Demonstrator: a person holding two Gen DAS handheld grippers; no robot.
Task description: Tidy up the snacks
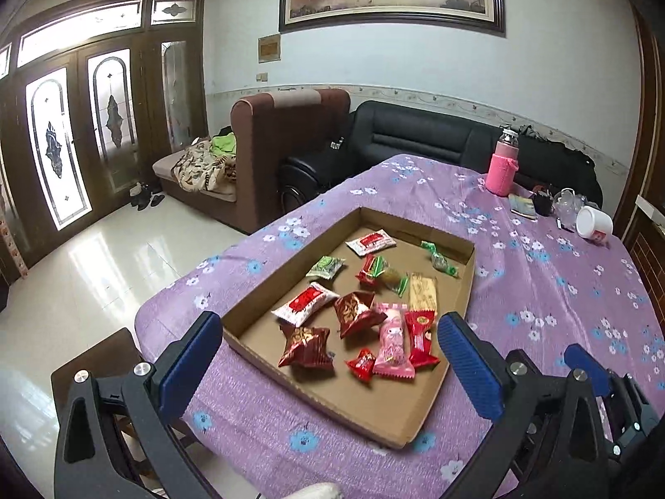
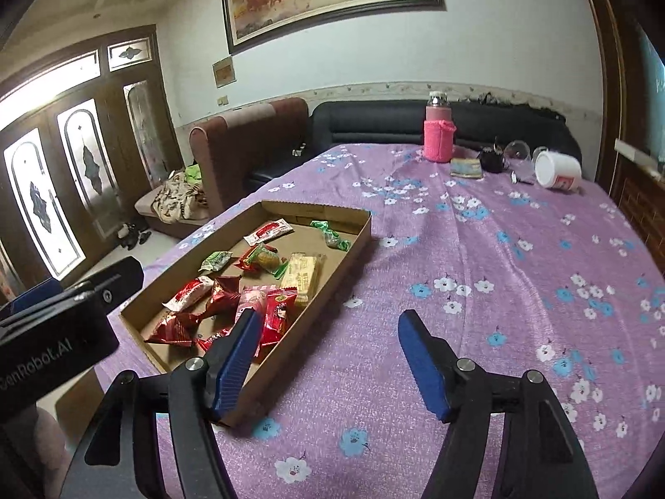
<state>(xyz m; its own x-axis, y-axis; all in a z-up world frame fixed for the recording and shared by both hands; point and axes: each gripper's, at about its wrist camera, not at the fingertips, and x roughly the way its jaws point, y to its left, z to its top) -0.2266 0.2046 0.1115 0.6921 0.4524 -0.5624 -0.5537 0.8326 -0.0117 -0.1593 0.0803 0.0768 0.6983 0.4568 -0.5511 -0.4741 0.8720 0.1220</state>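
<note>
A shallow cardboard tray (image 1: 291,368) lies on the purple flowered tablecloth and holds several wrapped snacks: dark red packets (image 1: 305,347), a pink packet (image 1: 392,343), a red and white packet (image 1: 303,303), green candies (image 1: 438,258) and a beige bar (image 1: 423,293). My left gripper (image 1: 328,345) is open and empty, its fingers straddling the tray's near end above it. My right gripper (image 2: 332,357) is open and empty, just right of the tray (image 2: 332,262), its left finger over the tray's near corner. The snacks (image 2: 216,299) show there too.
At the table's far right stand a pink sleeved bottle (image 1: 503,166), a tipped white cup (image 1: 594,222), a glass (image 1: 567,203), a dark object and a small booklet. Sofas (image 1: 415,141) stand beyond the table. The table edge drops to tiled floor on the left.
</note>
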